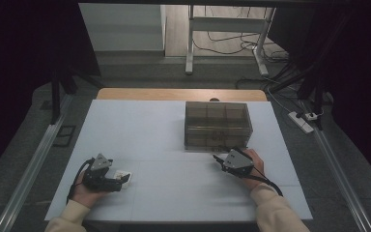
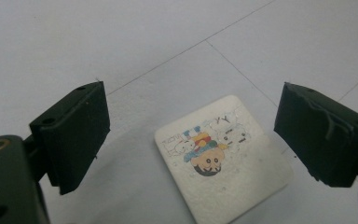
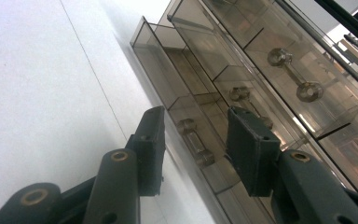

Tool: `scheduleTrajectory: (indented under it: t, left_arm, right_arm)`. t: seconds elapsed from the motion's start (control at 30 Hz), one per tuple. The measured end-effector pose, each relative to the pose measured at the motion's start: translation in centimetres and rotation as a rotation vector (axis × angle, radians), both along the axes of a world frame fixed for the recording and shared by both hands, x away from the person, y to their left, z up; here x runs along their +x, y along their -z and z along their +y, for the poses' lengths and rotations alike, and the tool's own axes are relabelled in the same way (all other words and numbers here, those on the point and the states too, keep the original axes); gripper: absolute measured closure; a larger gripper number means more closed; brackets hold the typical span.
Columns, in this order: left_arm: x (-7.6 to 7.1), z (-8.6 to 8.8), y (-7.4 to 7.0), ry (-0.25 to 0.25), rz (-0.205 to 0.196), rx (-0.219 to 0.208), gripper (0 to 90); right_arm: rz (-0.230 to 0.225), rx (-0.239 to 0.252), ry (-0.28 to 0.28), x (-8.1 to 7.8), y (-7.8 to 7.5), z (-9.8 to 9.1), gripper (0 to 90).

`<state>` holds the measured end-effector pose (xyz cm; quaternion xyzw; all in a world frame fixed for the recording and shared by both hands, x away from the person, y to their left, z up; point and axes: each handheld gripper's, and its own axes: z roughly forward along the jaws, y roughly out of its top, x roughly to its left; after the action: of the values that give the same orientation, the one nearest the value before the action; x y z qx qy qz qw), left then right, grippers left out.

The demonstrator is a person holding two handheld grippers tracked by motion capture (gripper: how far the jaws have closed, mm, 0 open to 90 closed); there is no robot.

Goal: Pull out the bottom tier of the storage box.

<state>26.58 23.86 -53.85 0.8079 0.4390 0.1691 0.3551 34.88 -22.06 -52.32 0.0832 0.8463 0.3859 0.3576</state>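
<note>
Dim room all around, with a white desk (image 1: 174, 188) lit in the middle and a wooden strip along its far edge. Behind it you can see floor, cables and the legs of some frame.

On the right half of the desk sits a smoky clear drawer box (image 1: 217, 125), long axis running left-right across the desk, drawer fronts facing the person. In the right gripper view the bottom drawer (image 3: 168, 79) sticks out from the box front, and a dumbbell-shaped handle (image 3: 195, 141) sits on the front right between the jaws. The right gripper (image 1: 221, 160) is at the box's near edge, pointing toward the box's front. Its jaws stand part open, one on each side of that handle, and I can't see either pad pressing on it. So not gripping, as far as I can tell.

Over on the left, near the front edge, a small white card (image 1: 123, 177) lies flat on the desk. It's a rounded rectangle with a little cartoon print (image 2: 208, 148) on it. In the left gripper view its long axis runs diagonally from lower left to upper right. The left gripper (image 1: 121, 182) rests just beside it, jaws wide open with the card lying between them, untouched.
</note>
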Motion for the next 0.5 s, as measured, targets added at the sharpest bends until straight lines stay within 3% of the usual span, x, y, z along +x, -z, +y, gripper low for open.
scheduleTrajectory:
  t: [0.5]
  left_arm:
    - [0.02,-0.05,0.02,0.002,0.001,0.003,10.2]
  right_arm:
    - [0.070,-0.004,0.011,0.53,-0.57,0.28,55.3]
